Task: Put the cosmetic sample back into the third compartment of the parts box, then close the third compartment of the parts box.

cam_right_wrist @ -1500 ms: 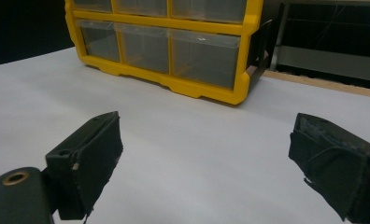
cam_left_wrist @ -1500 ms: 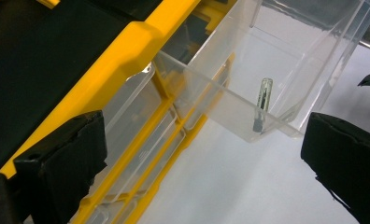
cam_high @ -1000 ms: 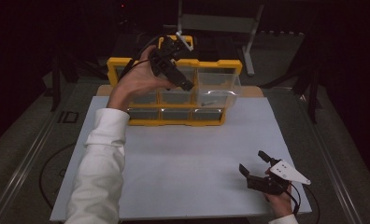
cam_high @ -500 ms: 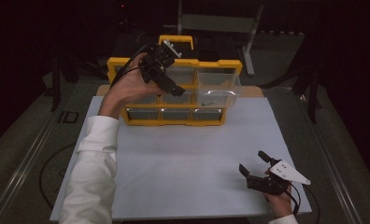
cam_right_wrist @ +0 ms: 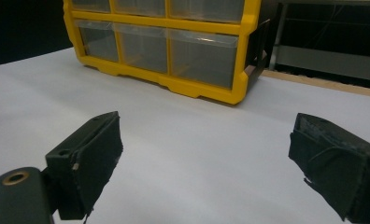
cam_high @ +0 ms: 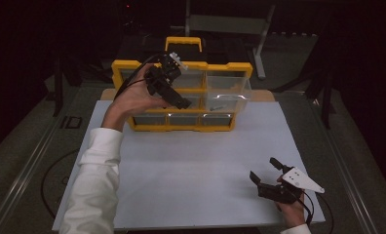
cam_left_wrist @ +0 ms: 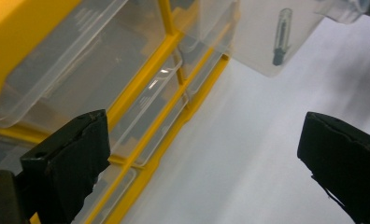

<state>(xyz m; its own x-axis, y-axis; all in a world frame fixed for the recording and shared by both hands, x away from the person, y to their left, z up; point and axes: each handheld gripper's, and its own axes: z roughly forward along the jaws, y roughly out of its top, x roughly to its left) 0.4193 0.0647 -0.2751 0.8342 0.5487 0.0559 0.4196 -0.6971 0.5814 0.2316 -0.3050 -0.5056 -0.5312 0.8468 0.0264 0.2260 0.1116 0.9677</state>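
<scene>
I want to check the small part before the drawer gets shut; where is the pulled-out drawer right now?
In the high view the pulled-out drawer juts from the yellow organizer's middle row, right side, just right of the left gripper.

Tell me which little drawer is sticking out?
The clear middle-row drawer at the organizer's right end; it juts forward, the others sit flush.

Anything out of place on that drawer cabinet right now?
One clear drawer at the right of the yellow cabinet stands pulled out while the others sit flush. A small dark-tipped part lies inside it. Nothing looks spilled or damaged.
</scene>
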